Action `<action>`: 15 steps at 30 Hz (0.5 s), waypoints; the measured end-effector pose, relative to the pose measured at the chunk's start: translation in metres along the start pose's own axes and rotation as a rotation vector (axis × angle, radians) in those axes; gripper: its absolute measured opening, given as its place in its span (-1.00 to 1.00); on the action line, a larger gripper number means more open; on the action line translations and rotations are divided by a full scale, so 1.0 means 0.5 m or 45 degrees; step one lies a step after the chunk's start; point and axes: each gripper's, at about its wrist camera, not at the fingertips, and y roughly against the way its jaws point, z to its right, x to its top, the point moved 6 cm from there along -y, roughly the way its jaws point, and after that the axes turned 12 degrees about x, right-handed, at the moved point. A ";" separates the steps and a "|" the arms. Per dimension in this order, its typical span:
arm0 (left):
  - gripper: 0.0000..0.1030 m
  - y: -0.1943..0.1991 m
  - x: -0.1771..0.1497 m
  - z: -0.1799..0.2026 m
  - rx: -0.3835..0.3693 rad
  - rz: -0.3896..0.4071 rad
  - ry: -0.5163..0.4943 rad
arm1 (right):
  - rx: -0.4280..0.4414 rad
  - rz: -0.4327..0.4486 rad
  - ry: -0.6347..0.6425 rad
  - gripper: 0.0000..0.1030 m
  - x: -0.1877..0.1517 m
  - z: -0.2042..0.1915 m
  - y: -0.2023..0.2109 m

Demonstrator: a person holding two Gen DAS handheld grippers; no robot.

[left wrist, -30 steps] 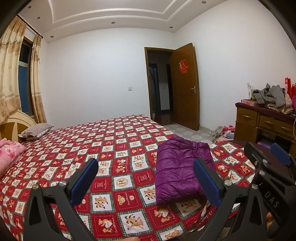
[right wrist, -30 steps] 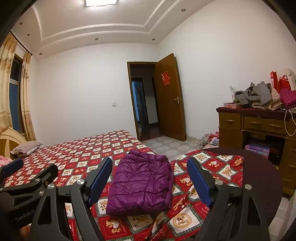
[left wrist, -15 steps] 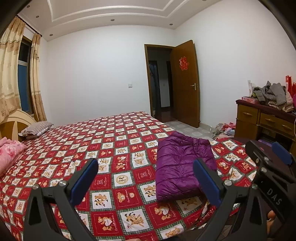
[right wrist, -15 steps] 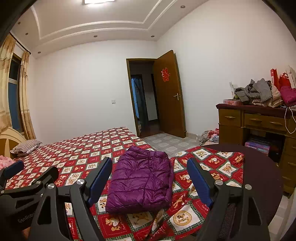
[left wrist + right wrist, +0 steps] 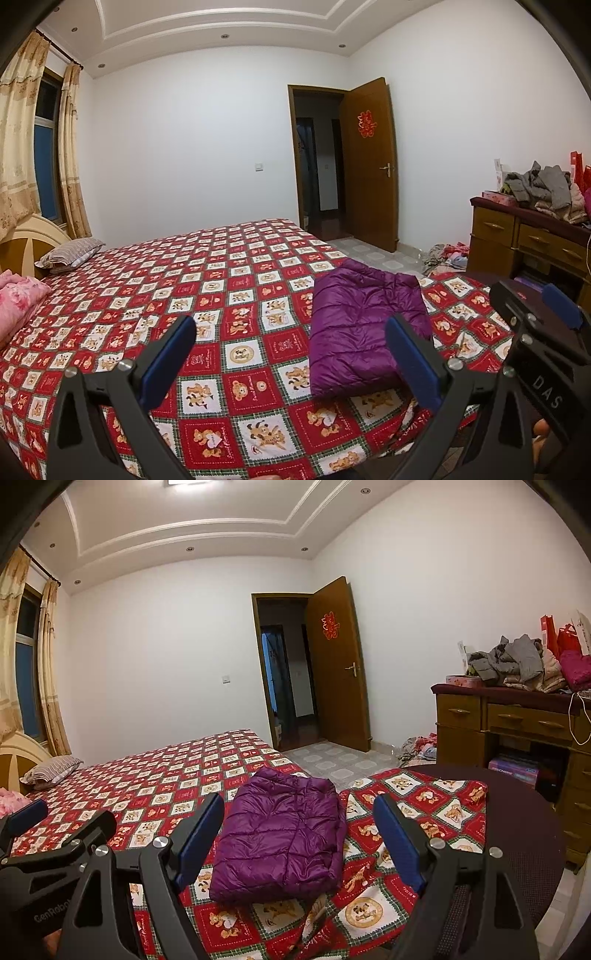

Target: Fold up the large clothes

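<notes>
A purple puffer jacket (image 5: 360, 328) (image 5: 280, 830) lies folded into a compact rectangle on the near corner of the bed (image 5: 207, 295), on its red bear-print cover. My left gripper (image 5: 291, 336) hangs open above the cover, left of the jacket, its blue pads wide apart and empty. My right gripper (image 5: 299, 819) is open too, held short of the jacket, which shows between its blue fingers without touching them. The right tool also appears at the right edge of the left wrist view, and the left tool at the lower left of the right wrist view.
A wooden dresser (image 5: 517, 723) piled with clothes (image 5: 517, 661) stands at the right. A dark round seat (image 5: 524, 834) sits by the bed corner. Loose clothes (image 5: 421, 746) lie on the tiled floor near the open door (image 5: 336, 664). Pillows (image 5: 70, 251) and pink bedding (image 5: 18, 299) lie by the headboard.
Both views have tilted slightly upward, so the bed and jacket sit a little lower in frame. The jacket lies unmoved and both grippers stay open.
</notes>
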 end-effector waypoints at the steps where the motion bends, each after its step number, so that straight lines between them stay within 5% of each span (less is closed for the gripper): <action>1: 1.00 0.000 0.000 0.000 0.000 0.002 -0.002 | 0.000 0.000 0.000 0.61 0.000 0.000 0.000; 15: 1.00 0.002 -0.001 0.001 0.001 0.004 -0.003 | 0.000 -0.001 -0.001 0.61 0.000 0.000 -0.001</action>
